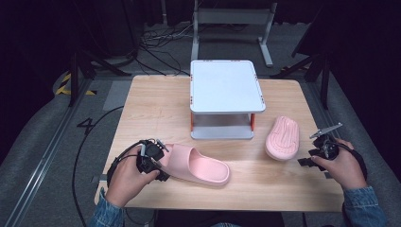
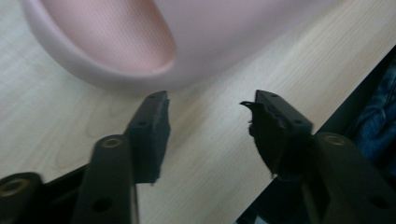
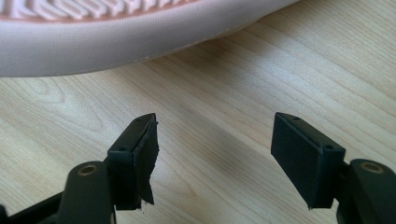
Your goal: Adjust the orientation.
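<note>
Upright pink slipper [image 1: 198, 165] lies left-right, toe right, at spread-jawed left gripper [image 1: 158, 158]; overturned slipper [image 1: 283, 137] runs near-far beside released right gripper [image 1: 309, 150].

This looks like a lab or recording studio, not a home. A pale wooden bench [image 1: 156, 109] stands on grey carpet, walled round by black curtains [image 1: 42, 42]. Beyond the bench, far ahead of both tools, loose black cables [image 1: 161, 47] sprawl over the floor beside a grey metal frame [image 1: 231, 19] and dark stand legs [image 1: 90, 66]. Off to the left of the left tool [image 1: 158, 161], yellow-and-black hazard tape [image 1: 64, 82] and a metal floor rail [image 1: 42, 156] mark the ground.
</note>
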Demonstrator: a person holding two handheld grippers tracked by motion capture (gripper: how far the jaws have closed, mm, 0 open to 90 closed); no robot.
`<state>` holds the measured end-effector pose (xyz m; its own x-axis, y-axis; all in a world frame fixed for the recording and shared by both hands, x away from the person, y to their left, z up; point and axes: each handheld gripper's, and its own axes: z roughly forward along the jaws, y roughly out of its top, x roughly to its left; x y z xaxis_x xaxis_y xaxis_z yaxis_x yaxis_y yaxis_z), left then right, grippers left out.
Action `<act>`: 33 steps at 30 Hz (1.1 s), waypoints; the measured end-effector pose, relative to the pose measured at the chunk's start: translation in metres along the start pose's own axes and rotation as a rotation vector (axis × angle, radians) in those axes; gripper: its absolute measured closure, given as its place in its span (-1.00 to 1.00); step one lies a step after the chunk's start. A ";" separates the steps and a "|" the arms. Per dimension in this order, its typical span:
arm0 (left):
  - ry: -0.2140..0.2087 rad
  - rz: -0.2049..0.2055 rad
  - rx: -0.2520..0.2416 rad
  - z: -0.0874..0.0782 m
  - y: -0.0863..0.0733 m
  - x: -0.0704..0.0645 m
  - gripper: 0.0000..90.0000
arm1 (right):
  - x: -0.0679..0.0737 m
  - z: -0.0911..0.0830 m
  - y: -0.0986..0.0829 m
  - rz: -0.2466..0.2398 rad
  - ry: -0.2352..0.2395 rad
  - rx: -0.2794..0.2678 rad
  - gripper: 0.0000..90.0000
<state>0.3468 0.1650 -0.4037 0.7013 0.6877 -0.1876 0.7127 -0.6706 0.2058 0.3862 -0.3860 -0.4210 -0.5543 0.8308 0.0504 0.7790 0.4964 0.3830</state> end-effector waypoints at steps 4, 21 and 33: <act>-0.010 0.002 0.071 0.012 0.000 -0.001 0.41 | -0.001 0.000 0.000 0.002 -0.001 0.000 -0.27; 0.064 -0.041 0.077 0.028 0.009 0.008 0.37 | 0.001 -0.003 -0.001 -0.008 -0.006 -0.030 -0.26; 0.123 -0.070 0.031 0.029 0.028 0.021 0.30 | -0.003 -0.006 -0.014 0.008 -0.023 -0.030 -0.27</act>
<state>0.3822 0.1525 -0.4298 0.6438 0.7610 -0.0805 0.7614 -0.6266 0.1663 0.3750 -0.3966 -0.4213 -0.5411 0.8403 0.0327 0.7740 0.4825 0.4099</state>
